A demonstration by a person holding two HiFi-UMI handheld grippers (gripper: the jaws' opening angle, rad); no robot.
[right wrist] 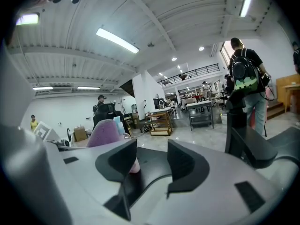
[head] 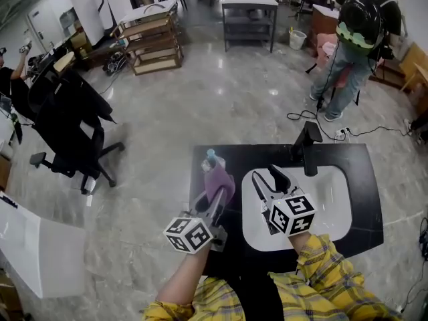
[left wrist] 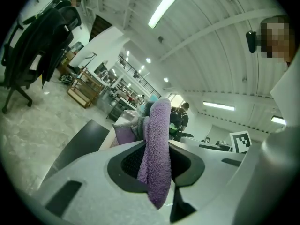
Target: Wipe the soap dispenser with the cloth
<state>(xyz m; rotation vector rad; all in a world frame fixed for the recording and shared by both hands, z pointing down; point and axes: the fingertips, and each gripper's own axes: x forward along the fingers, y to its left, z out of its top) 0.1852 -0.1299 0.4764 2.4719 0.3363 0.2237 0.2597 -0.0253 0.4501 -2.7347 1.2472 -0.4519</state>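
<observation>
here, left gripper [head: 215, 209] pinches purple cloth [head: 221, 184] on soap dispenser [head: 212, 158]; right gripper [head: 265, 174] jaws apart.

Fuzzy purple terry cloth [left wrist: 157, 149], matt black countertop [head: 358, 172], glossy white basin [head: 332, 209], polished floor [head: 221, 99]

The fluffy purple cloth [head: 219, 184], pinched in the left tool [head: 215, 206], lies against the upright soap dispenser [head: 211, 158], whose light blue pump head shows above it, on the black worktop [head: 361, 199].
</observation>
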